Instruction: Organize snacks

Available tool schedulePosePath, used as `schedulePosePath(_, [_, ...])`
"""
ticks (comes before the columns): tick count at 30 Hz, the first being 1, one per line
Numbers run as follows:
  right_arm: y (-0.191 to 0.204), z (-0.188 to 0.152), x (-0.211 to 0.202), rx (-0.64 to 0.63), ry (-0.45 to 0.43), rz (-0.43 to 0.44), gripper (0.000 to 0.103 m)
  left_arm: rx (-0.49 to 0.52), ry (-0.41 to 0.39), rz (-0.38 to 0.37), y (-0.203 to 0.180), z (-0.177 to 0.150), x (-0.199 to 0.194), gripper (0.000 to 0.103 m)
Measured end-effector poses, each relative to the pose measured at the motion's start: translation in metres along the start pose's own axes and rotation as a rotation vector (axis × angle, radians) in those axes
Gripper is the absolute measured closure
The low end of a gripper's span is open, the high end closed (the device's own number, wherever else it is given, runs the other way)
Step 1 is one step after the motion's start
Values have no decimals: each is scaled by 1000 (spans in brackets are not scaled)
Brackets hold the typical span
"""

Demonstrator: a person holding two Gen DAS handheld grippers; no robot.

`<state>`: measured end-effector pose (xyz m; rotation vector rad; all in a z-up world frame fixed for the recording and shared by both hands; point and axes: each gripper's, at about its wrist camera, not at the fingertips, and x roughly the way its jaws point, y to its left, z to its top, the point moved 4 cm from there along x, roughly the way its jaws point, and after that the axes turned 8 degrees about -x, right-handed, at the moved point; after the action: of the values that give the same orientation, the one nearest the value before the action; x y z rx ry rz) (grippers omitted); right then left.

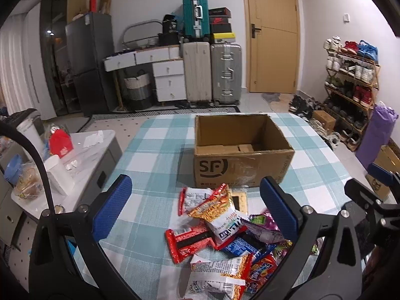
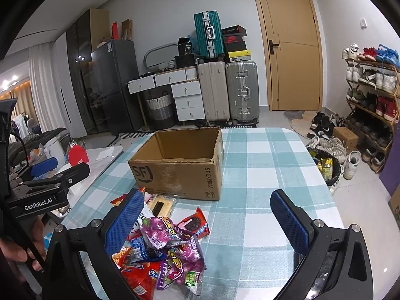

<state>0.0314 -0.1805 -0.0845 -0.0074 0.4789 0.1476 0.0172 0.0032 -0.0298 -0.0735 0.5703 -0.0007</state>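
Both hand-held grippers spread wide, holding nothing.
My left hand-held gripper [image 1: 196,205] and right hand-held gripper [image 2: 207,215] hover over the snack pile [image 1: 225,235], just before the cardboard box [image 1: 240,155].

From my left wrist camera, the snack pile [image 1: 225,240] is cut by the bottom edge, and my left gripper's right finger [image 1: 280,212] covers part of it. The print on the packets is too blurred to read. From the right wrist camera, my right gripper's left finger [image 2: 125,222] hides the left part of the pile. The near wall of the cardboard box [image 2: 180,170] hides most of its floor. The shoes on the rack [image 2: 370,92] are too small to tell apart.
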Motion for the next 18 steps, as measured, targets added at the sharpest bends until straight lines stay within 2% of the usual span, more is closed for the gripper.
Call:
schedulePosePath(5, [-3,-3,-1,12,1,4,0,31,21,-26,3,-7,1,1])
schedulePosePath(8, [-4,-5,-1,8,0,0,0,37,41,-69,7,-14,1,1])
schedulePosePath(12, [-6,-9,1,23,6,9,0,29,105,-155,17,-30,6,1])
schedulePosePath(18, [-7,-15,5,37,18,18,0,73,211,-227,24,-60,21,1])
